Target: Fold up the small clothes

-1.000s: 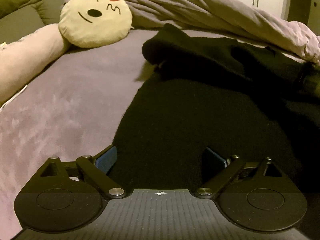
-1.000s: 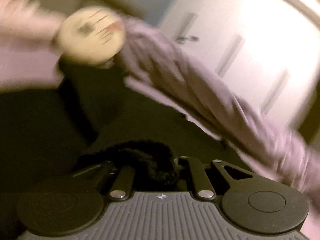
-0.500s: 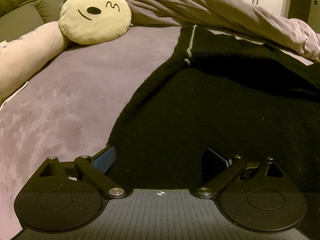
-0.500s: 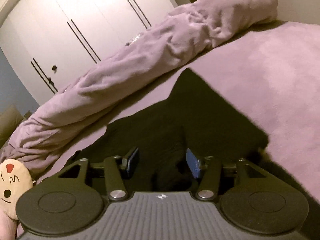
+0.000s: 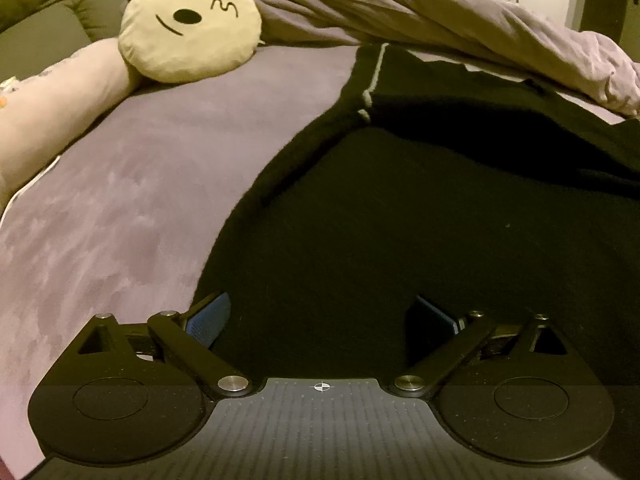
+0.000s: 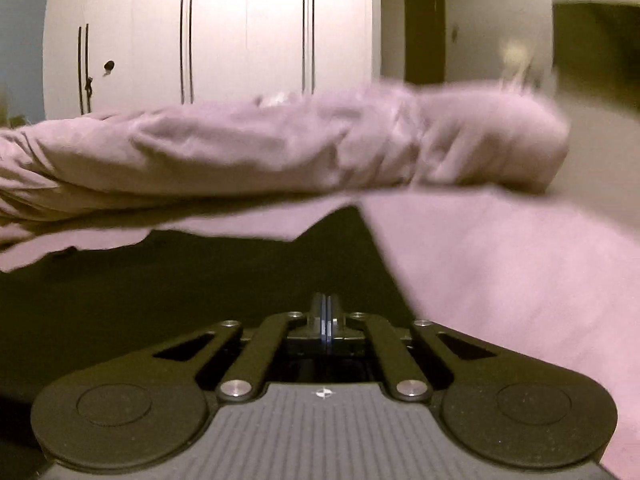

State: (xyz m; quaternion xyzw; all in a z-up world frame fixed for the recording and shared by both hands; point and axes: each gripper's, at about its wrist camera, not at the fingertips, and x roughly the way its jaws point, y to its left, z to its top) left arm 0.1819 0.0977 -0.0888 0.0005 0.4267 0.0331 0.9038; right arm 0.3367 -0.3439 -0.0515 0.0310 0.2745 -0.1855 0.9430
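The black garment (image 5: 420, 216) lies spread on the purple bed (image 5: 120, 208), flatter than a second ago. The right gripper (image 6: 327, 322) has released it, jaws now shut empty; the left gripper (image 5: 324, 316) stays wide over the hem. Next fold pending.

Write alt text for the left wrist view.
The open left gripper hovers low over a black garment spread on a purple bed cover. Behind lie a round cream emoji pillow and a rumpled purple duvet.
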